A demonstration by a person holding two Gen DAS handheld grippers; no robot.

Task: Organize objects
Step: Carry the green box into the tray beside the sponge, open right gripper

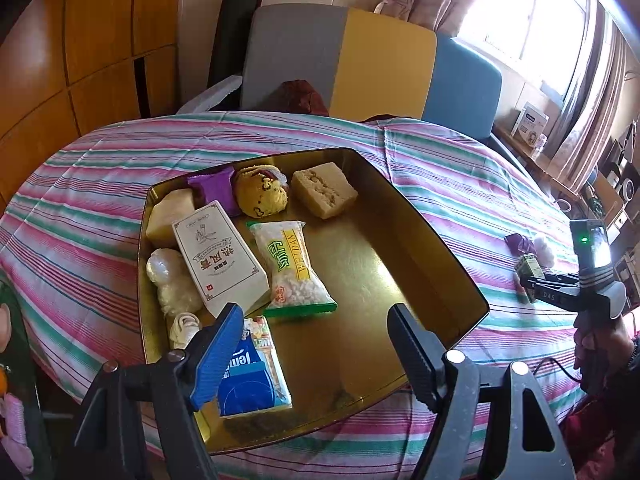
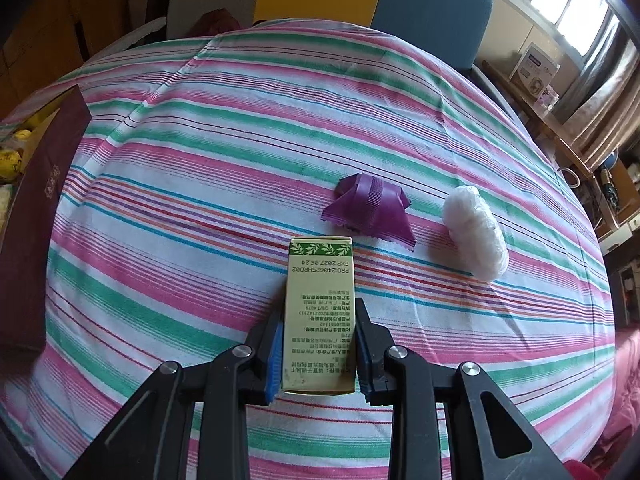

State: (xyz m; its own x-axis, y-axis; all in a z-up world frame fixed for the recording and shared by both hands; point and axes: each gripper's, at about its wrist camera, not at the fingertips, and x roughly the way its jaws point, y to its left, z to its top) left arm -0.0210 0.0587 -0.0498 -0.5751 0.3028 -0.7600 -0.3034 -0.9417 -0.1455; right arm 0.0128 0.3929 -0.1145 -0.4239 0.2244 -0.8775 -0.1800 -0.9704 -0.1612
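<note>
A gold tray (image 1: 400,248) on the striped table holds several snacks: a white box (image 1: 218,256), a green-edged rice-puff bag (image 1: 296,268), a blue pack (image 1: 254,372), a yellow bun (image 1: 260,196) and a cake block (image 1: 324,188). My left gripper (image 1: 316,320) is open and empty above the tray's near side. My right gripper (image 2: 318,344) is shut on a pale green box (image 2: 318,320) over the cloth; that box also shows in the left wrist view (image 1: 528,266). A purple wrapper (image 2: 368,208) and a white wrapped ball (image 2: 476,232) lie just beyond it.
The tray's dark red outer wall (image 2: 36,208) stands at the left of the right wrist view. A grey, yellow and blue chair back (image 1: 368,60) is behind the table. Shelves with boxes (image 1: 532,124) line the right wall under the window.
</note>
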